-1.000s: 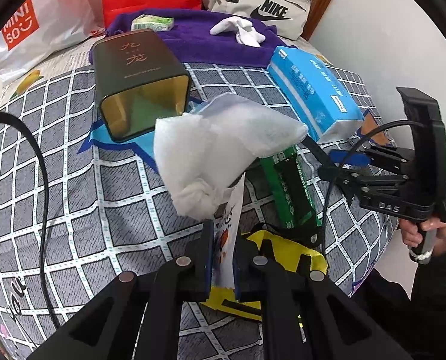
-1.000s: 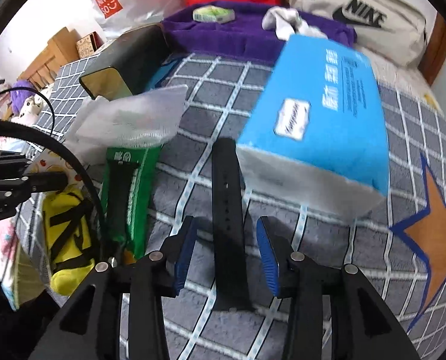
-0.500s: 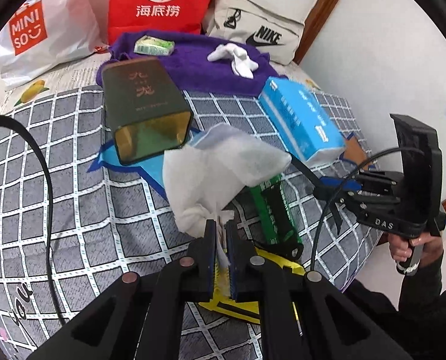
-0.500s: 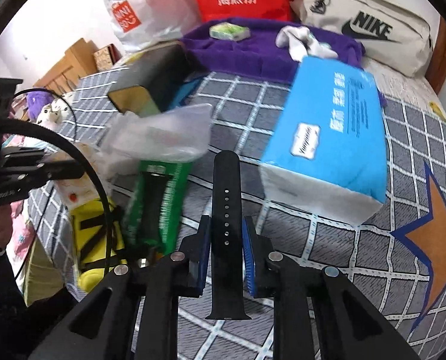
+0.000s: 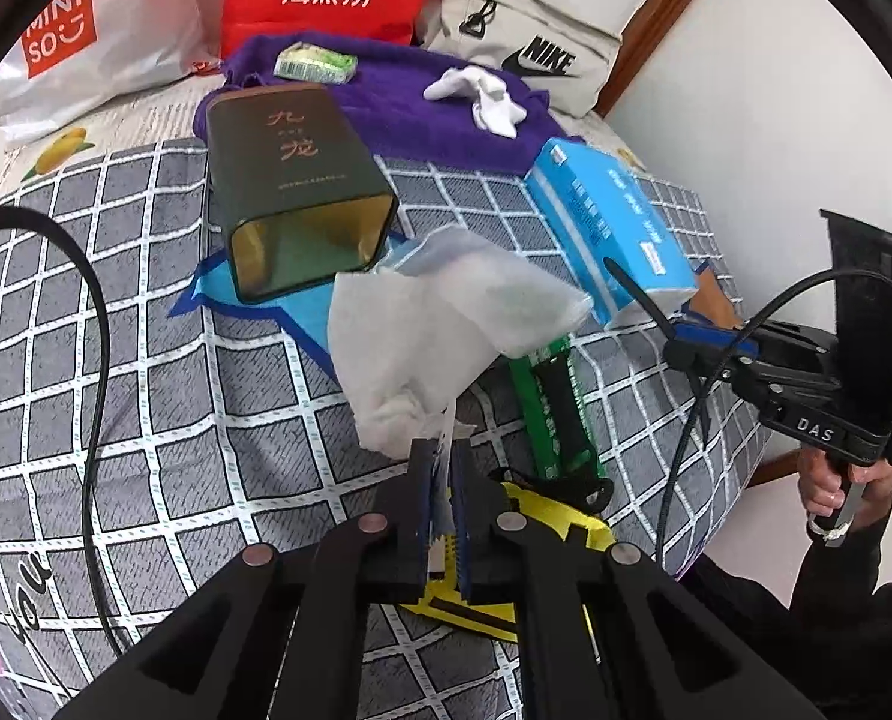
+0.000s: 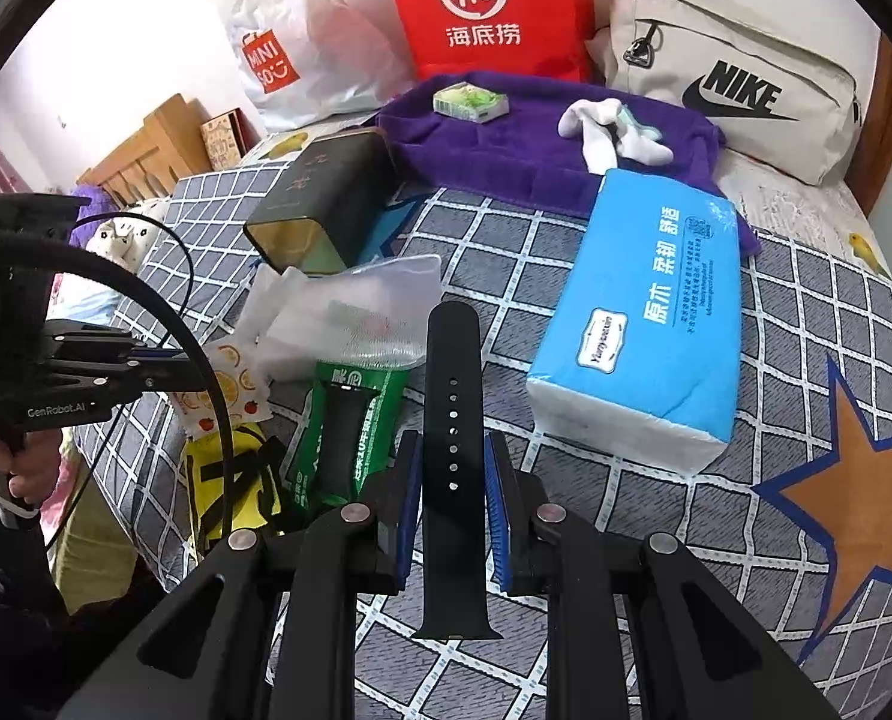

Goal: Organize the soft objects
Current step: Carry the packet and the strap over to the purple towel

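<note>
left claw (image 5: 441, 483): pinching wet-wipe packet (image 5: 446, 324), lifted just beside open tea tin (image 5: 302, 192) | right claw (image 6: 453, 480): clamped on black watch strap (image 6: 453, 420), beside blue tissue pack (image 6: 643, 324), over bed (image 6: 805, 312)

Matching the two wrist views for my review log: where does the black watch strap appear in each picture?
Left wrist view: the black watch strap shows at right as a thin dark strip sticking out of the right gripper, in front of the blue tissue pack.
Right wrist view: the strap runs up the lower centre, between the jaws.
Shared landmark: the blue tissue pack, right of the strap in the right wrist view.
</note>
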